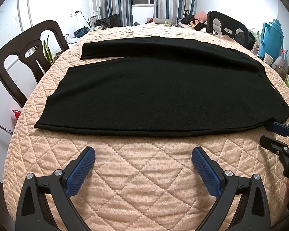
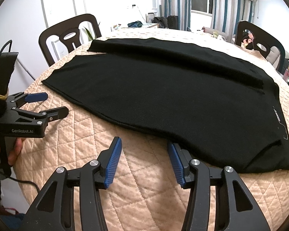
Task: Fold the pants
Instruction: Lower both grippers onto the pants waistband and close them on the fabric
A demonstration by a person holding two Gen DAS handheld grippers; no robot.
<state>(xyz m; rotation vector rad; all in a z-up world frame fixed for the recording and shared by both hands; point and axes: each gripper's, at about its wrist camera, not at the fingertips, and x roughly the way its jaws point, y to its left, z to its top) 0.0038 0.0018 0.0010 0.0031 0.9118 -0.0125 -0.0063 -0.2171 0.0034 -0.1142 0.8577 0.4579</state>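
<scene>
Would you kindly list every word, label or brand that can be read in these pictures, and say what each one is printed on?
"GenRobot.AI": on the black body of the left gripper, seen in the right wrist view.
Small pale print near the waist end of the black pants: too small and skewed to read.
Nothing readable on the blue jug or the clutter beside it.

Bare quilt (image 1: 144,173) near edge open, chairs (image 1: 28,57) behind table

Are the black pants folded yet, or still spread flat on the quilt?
Spread flat, not folded. The pants lie full length across the quilt, both legs side by side, no layer doubled over.
</scene>
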